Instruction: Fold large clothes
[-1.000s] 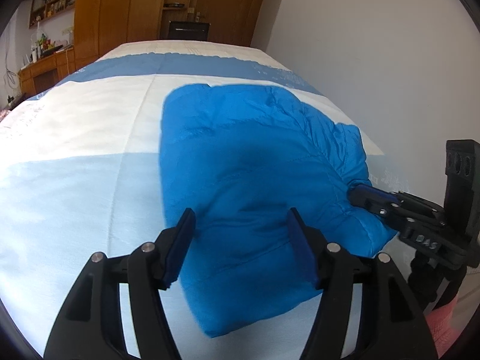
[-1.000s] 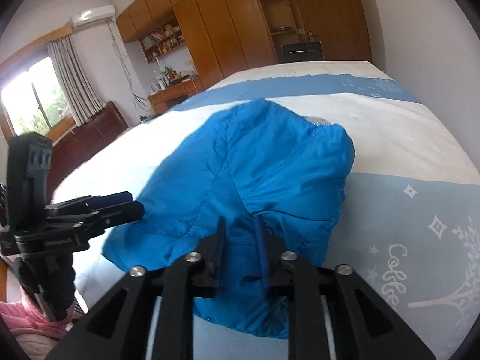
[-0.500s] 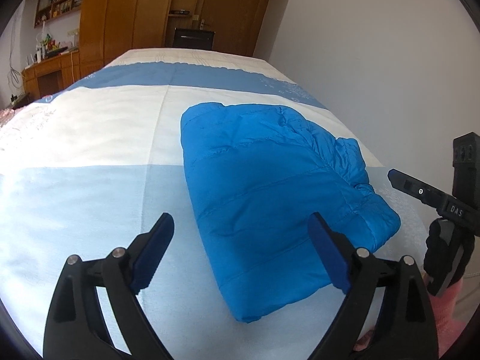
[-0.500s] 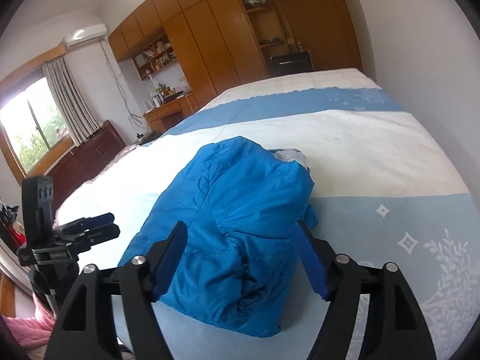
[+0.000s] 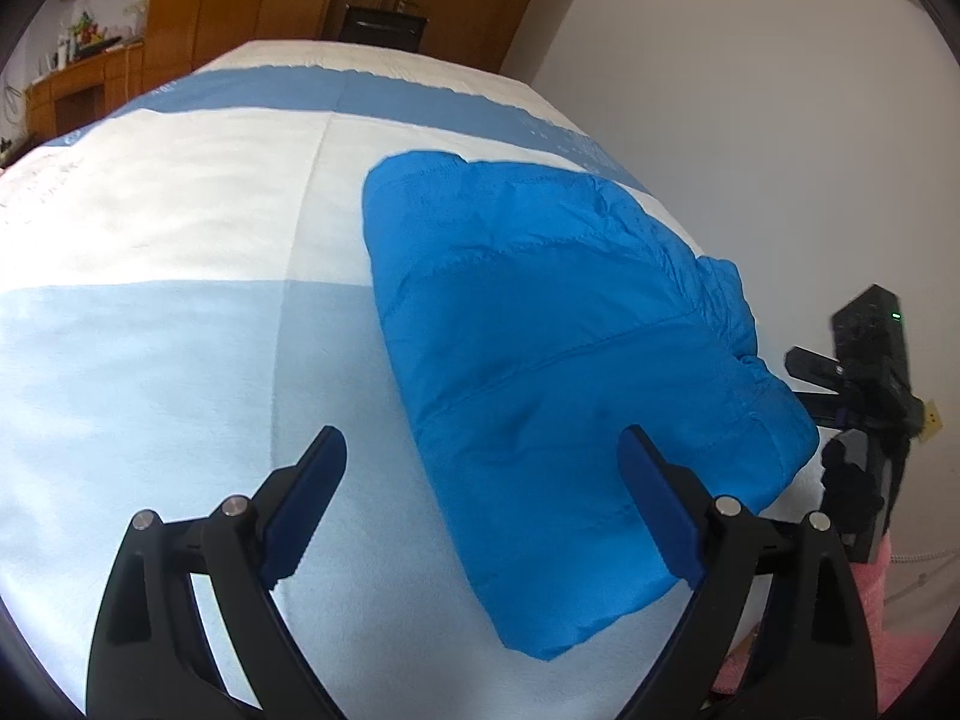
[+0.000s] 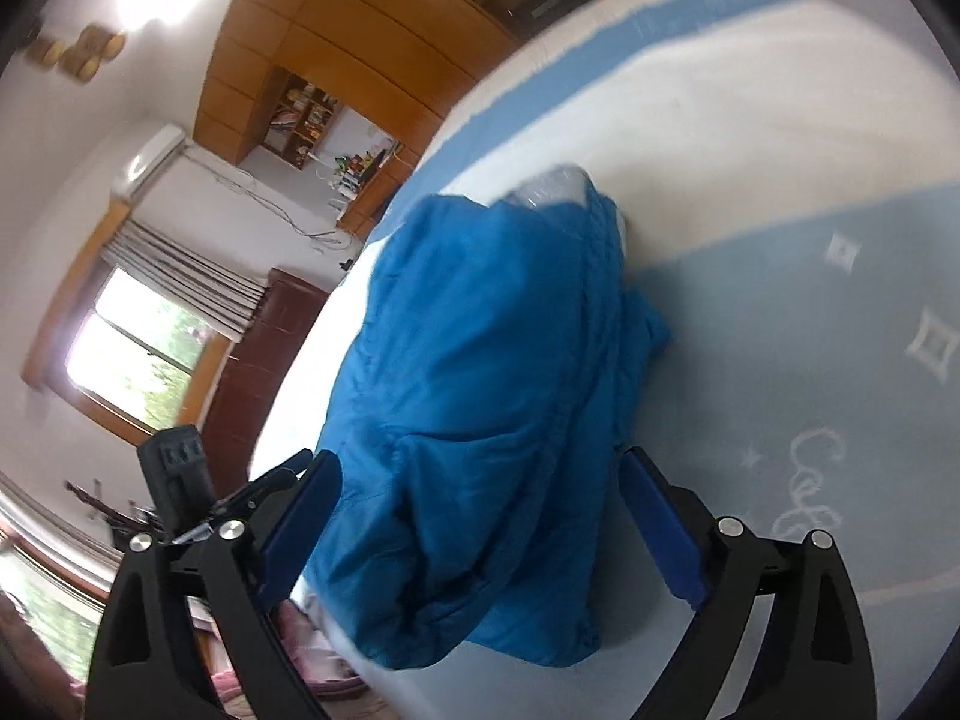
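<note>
left gripper (image 5: 483,483): black angular arms, blue pads showing, silver round screws gleaming | right gripper (image 6: 480,507): matching black frame, blue pads, silver screws | black box (image 5: 870,324): green light glowing

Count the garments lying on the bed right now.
1. A folded blue puffer jacket lies on the bedspread near the wall-side edge, ahead of both open grippers. Nothing else shows, though something could hide beneath it.
</note>
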A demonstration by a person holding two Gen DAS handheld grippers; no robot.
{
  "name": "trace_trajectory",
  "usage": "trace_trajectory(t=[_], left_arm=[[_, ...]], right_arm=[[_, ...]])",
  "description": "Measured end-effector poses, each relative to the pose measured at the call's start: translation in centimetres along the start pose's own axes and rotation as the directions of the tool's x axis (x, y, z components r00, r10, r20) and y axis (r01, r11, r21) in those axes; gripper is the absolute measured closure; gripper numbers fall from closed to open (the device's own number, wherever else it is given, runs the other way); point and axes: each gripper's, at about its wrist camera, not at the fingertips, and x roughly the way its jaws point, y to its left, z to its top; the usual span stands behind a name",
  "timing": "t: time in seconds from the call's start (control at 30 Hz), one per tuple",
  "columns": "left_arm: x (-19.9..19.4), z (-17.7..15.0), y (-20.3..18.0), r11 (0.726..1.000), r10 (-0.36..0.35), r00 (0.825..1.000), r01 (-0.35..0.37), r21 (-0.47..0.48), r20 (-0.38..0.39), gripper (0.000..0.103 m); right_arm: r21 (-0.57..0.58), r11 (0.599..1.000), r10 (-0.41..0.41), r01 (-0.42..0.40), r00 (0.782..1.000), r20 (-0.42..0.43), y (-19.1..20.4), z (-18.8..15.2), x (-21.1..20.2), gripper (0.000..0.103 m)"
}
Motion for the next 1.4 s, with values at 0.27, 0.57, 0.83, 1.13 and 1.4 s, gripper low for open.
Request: trace_trajectory(t=[0.27, 0.57, 0.83, 1.13, 1.4], left_arm=[[2.9, 0.5, 1.8, 0.99, -0.132, 0.989, 0.128, -0.062, -0.063, 0.006], [6.6, 1.1, 2.6, 0.943, -0.318, 0.94, 0.299, -0.148, -0.124, 0.002], [7.1, 1.1, 1.6, 0.946, -0.318, 0.943, 0.308, -0.101, -0.103, 0.004], [4.5, 1.0, -1.0, 0.971, -0.24, 0.971, 0.24, 0.012, -0.017, 0.027], [2.4, 0.8, -2.3, 0.974, -0.221, 0.974, 0.218, 0.056, 0.046, 0.03]], right_arm=[[0.057, 0.997, 0.064, -0.06, 0.995, -0.079, -2.6, 0.7, 2.9, 0.007], [0.011, 0.995, 0.102, -0.101, 0.988, -0.119, -2.9, 1.5, 4.9, 0.004], [-0.059, 0.992, 0.101, -0.108, 0.989, -0.108, -2.1, 1.2, 5.2, 0.014], [-0.138, 0.984, 0.109, -0.115, 0.993, -0.047, -0.5, -0.5, 3.5, 0.049], [-0.257, 0.963, 0.087, -0.086, 0.996, -0.006, 3.1, -0.3, 2.3, 0.05]])
